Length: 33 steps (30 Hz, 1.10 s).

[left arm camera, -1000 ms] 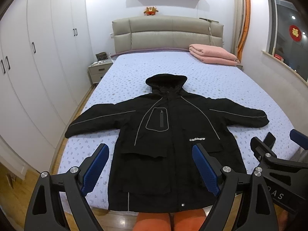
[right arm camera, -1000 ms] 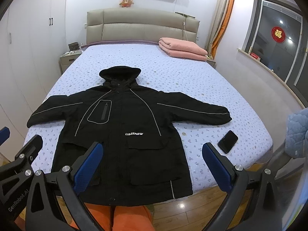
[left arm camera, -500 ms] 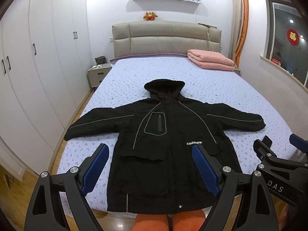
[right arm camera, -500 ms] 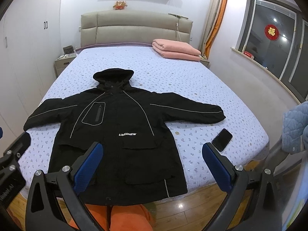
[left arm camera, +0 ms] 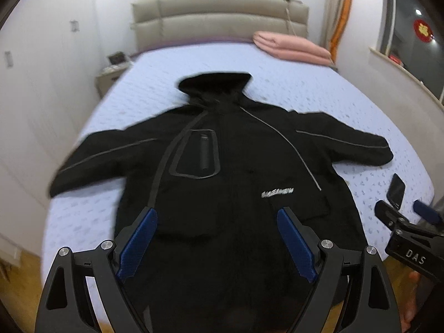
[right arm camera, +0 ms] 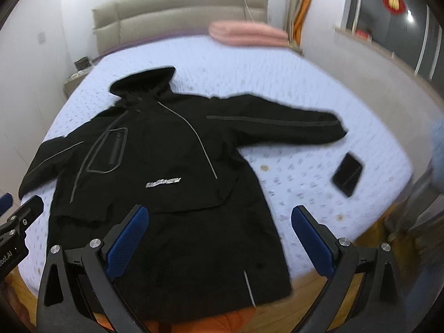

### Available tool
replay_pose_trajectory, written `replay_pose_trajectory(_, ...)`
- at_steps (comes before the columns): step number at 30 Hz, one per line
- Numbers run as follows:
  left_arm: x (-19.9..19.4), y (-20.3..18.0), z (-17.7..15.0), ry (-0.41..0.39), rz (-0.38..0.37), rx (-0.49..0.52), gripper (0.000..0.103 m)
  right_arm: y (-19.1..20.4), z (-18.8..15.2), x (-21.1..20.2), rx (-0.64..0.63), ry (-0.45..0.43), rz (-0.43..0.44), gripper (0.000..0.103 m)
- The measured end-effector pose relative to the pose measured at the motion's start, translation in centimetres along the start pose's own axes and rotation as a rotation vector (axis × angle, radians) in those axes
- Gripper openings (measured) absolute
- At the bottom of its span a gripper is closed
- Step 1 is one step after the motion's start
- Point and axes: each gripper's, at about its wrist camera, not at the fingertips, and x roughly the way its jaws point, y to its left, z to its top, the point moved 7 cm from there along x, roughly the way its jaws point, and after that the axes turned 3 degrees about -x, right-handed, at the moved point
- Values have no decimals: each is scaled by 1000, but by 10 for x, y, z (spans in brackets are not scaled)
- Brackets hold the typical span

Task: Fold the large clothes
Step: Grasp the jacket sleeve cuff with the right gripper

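A black hooded jacket (left arm camera: 236, 183) (right arm camera: 155, 166) lies flat and face up on the lilac bed (left arm camera: 319, 97) (right arm camera: 291, 172), both sleeves spread out, hood toward the headboard. My left gripper (left arm camera: 216, 230) hangs open above the jacket's lower front, nothing between its blue pads (left arm camera: 138, 241). My right gripper (right arm camera: 219, 230) is open too, above the jacket's lower right side and the bed's foot edge. Each gripper shows at the edge of the other's view. Both views are motion-blurred.
A black phone (left arm camera: 396, 190) (right arm camera: 347, 173) lies on the bed below the jacket's right sleeve. A folded pink blanket (left arm camera: 294, 48) (right arm camera: 247, 33) sits near the headboard. A nightstand (left arm camera: 111, 75) stands at the left; a windowsill (right arm camera: 383, 47) runs along the right. Wooden floor lies below the bed's foot.
Both grippers have moved forward and down toward the jacket, which now fills more of each view. Both stay open. The jacket lies as before.
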Motion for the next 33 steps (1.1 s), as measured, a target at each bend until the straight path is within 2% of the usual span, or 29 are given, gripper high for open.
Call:
replay_pose_trajectory(3, 63, -23, 22, 38, -63, 30, 89, -24, 17, 70, 54, 42, 7, 103)
replay_pose_trajectory(6, 121, -44, 37, 77, -67, 72, 89, -59, 39, 143, 125, 96, -11, 100)
replay_pose_trajectory(7, 137, -51, 41, 99, -71, 80, 89, -70, 44, 157, 151, 110, -10, 95)
replay_pose_trajectory(9, 165, -68, 47, 151, -96, 77, 89, -103, 56, 187, 222, 147, -7, 94)
replay_pose_trajectory(12, 189, -92, 58, 208, -119, 95, 89, -150, 69, 209, 288, 182, -23, 94)
replay_pose_trajectory(15, 207, -126, 74, 235, -125, 154, 89, -211, 92, 228, 334, 194, -72, 94)
replay_pose_trajectory(19, 228, -181, 100, 247, -150, 200, 89, -287, 119, 249, 391, 200, -117, 94)
replay_pose_trajectory(24, 256, -244, 120, 250, -174, 232, 89, -390, 147, 296, 468, 217, -131, 94)
replay_pose_trajectory(28, 281, -283, 126, 276, -197, 226, 89, -443, 149, 331, 502, 259, -85, 93)
replay_pose_trajectory(33, 304, -313, 124, 305, -176, 227, 89, -482, 139, 374, 591, 319, 43, 93)
